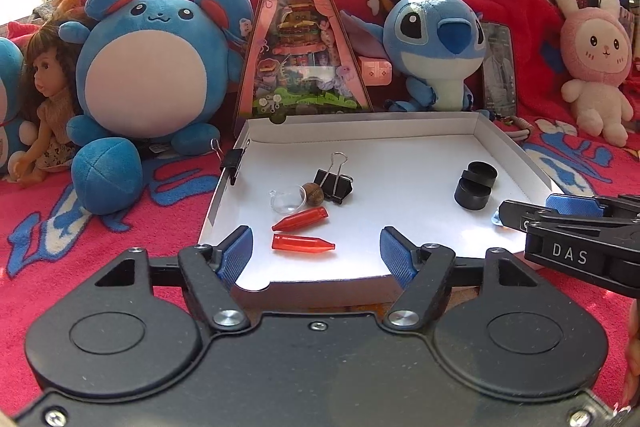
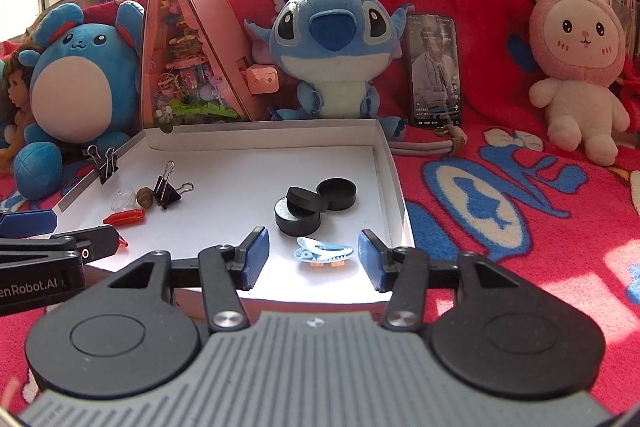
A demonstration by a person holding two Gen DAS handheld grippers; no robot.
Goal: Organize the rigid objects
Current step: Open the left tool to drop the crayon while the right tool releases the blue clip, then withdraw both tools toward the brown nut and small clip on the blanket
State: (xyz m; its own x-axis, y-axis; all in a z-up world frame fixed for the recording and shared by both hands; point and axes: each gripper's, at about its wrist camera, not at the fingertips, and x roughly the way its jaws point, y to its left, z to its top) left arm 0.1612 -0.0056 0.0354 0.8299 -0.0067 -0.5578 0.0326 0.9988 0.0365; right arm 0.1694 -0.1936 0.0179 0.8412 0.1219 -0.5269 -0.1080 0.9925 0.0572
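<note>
A white shallow box (image 1: 404, 131) (image 2: 384, 163) lies on the red blanket. Inside it are two red bullet-shaped pieces (image 1: 302, 243) (image 2: 125, 217), a clear dome (image 1: 287, 199), a brown nut (image 1: 313, 193) (image 2: 144, 197), a black binder clip (image 1: 334, 183) (image 2: 168, 189), black round caps (image 1: 475, 183) (image 2: 316, 203) and a light-blue hair clip (image 2: 323, 251). My left gripper (image 1: 316, 257) is open over the box's near edge, one red piece lying just ahead of the gap between its pads. My right gripper (image 2: 311, 259) is open too, the hair clip lying on the box floor between its pads, untouched.
Another binder clip (image 1: 234, 159) (image 2: 105, 163) is clamped on the box's left wall. Behind the box stand a round blue plush (image 1: 152, 75), a triangular display (image 1: 300, 39), a blue alien plush (image 2: 332, 47), a phone (image 2: 436, 67) and a pink rabbit plush (image 2: 576, 67).
</note>
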